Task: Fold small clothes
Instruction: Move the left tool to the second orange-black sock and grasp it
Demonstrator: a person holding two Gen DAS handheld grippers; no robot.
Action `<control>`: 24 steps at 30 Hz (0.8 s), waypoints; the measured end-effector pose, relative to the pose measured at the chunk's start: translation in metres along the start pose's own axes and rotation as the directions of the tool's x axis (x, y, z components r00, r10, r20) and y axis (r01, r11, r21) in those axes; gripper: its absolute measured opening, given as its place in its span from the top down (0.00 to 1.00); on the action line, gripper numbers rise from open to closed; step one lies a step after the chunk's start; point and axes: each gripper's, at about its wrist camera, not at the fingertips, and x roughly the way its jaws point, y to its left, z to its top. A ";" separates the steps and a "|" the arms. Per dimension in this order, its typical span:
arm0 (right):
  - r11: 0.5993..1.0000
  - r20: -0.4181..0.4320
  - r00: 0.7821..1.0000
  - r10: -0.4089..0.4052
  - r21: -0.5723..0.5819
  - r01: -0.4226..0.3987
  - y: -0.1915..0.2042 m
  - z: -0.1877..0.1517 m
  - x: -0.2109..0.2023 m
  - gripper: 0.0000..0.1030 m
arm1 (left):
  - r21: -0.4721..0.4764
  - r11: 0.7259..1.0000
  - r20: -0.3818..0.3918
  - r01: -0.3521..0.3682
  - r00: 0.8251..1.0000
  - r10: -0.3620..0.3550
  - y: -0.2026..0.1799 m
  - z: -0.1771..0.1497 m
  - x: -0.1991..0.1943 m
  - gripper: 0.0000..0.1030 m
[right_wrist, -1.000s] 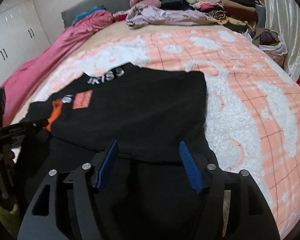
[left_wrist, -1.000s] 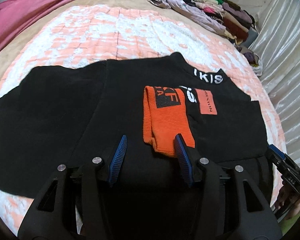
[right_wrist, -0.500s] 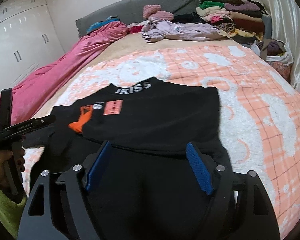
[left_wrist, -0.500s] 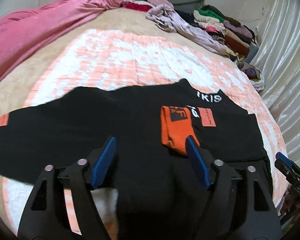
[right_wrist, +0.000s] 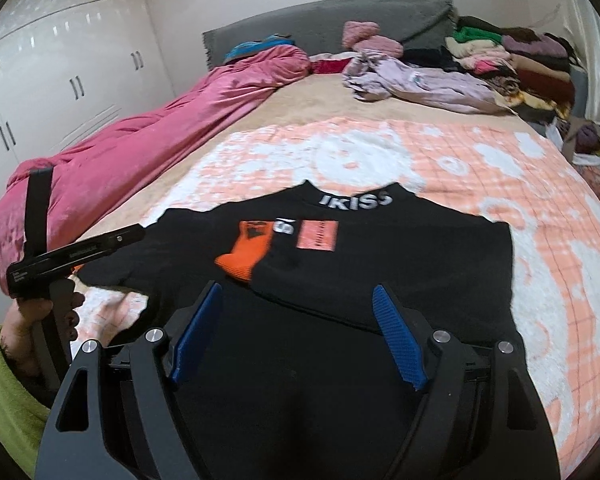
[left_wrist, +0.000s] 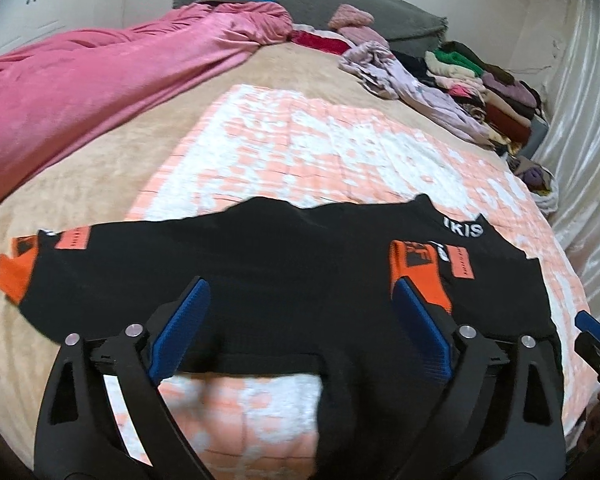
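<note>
Left wrist: black top (left_wrist: 284, 264) w/ orange cuffs, seemingly half-folded.

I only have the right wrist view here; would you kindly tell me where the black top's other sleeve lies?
Observer: The other sleeve lies spread out to the left, and its orange cuff rests on the beige sheet, past the edge of the peach blanket.
Operator: Thank you. Is the left gripper holding any of it?
Observer: No. The left gripper is wide open over the black top and pinches nothing.
</note>
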 end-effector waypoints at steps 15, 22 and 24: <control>0.994 -0.024 0.998 0.053 -0.091 -0.055 0.059 0.007 0.025 0.26 | -0.074 0.987 0.061 -0.142 0.987 0.146 0.048 0.002 -0.018 0.13; 0.990 -0.046 0.996 0.081 -0.113 -0.086 0.077 0.007 0.040 0.26 | -0.167 0.968 0.088 -0.185 0.975 0.202 0.078 0.003 -0.027 0.13; 0.988 -0.050 0.995 0.092 -0.121 -0.097 0.084 0.008 0.043 0.26 | -0.198 0.960 0.098 -0.199 0.970 0.221 0.087 0.004 -0.030 0.12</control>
